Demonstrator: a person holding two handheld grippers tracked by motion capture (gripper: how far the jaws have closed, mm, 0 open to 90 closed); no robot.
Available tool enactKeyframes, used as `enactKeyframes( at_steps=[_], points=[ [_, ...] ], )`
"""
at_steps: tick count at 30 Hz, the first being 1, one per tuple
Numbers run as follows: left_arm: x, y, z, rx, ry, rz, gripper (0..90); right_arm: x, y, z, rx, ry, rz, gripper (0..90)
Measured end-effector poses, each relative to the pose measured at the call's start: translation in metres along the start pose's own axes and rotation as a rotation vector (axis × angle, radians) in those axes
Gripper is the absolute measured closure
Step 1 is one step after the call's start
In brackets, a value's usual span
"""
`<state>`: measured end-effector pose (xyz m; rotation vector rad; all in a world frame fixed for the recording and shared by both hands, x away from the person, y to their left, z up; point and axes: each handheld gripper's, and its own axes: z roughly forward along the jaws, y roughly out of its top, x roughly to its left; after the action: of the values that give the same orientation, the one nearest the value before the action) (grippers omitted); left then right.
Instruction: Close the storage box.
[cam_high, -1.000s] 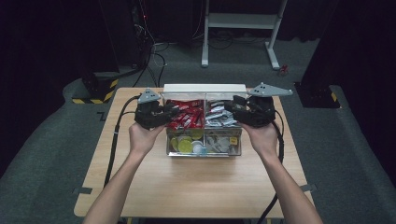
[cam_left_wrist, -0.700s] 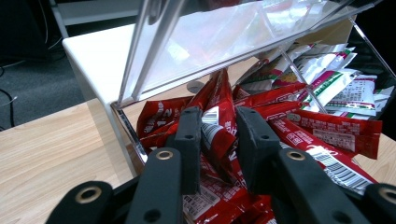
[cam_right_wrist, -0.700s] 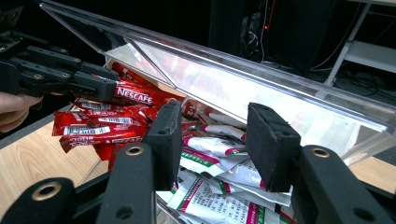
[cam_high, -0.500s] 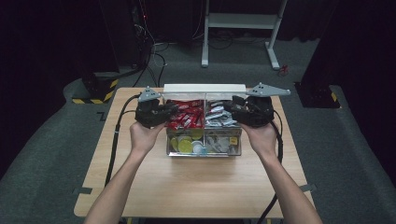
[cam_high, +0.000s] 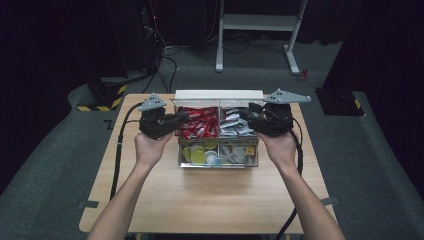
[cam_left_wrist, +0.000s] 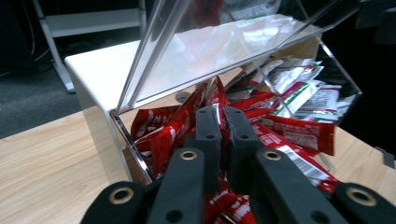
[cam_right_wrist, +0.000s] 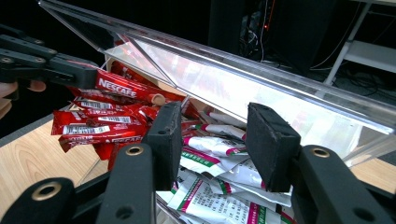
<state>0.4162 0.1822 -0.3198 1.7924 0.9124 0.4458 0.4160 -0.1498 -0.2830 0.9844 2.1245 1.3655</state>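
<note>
Clear acrylic organiser box (cam_high: 218, 161) sits mid-table (cam_high: 200, 205), lid (cam_left_wrist: 219, 42) raised, four compartments. Rear-left compartment: red Nescafé sachets (cam_high: 197, 122). Rear-right: white/green sachets (cam_high: 234, 124). Front-left: round yellow-green pods (cam_high: 196, 155). Front-right: misc. small items, too small to identify.

Left gripper (cam_left_wrist: 223, 121) is over the rear-left compartment. Jaws nearly together w/ one red sachet (cam_right_wrist: 128, 88) pinched at its end; the right gripper view shows that sachet held out beyond the jaw tips, above the pile.

Right gripper (cam_right_wrist: 212, 140) is over the rear-right compartment. Jaws wide apart, nothing between the pads; white/green sachets lie just below.

Handling, by judgement: sachets are light, thin, soft foil, glossy, so prob. slippery. They will flex and droop if taken at one end. Best hold is across the flat faces near mid-length or on the crimped seal; moderate squeeze only, contents are powder. Sachets overlap loosely, so a neighbour may drag along w/ the picked one. Lid leans over the rear compartments; approach angle is tight, contact w/ acrylic edge poss.
</note>
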Motion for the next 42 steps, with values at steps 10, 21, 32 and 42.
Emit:
enactKeyframes(
  at_steps=[10, 21, 32, 42],
  points=[
    [0.0, -0.002, -0.013, -0.025, -0.028, 0.01, 86.1, 0.0, 0.0, 0.0, 0.0, -0.001, -0.001, 55.9],
    [0.001, -0.006, -0.025, -0.04, -0.023, 0.011, 86.1, 0.0, 0.0, 0.0, 0.0, -0.001, 0.0, 55.9],
    [0.003, -0.007, -0.036, -0.044, -0.018, 0.018, 86.3, 0.0, 0.0, 0.0, 0.001, -0.003, -0.003, 55.9],
    [0.004, -0.009, -0.043, -0.058, -0.022, 0.016, 86.3, 0.0, 0.0, 0.0, 0.001, -0.003, -0.003, 55.9]
  ],
)
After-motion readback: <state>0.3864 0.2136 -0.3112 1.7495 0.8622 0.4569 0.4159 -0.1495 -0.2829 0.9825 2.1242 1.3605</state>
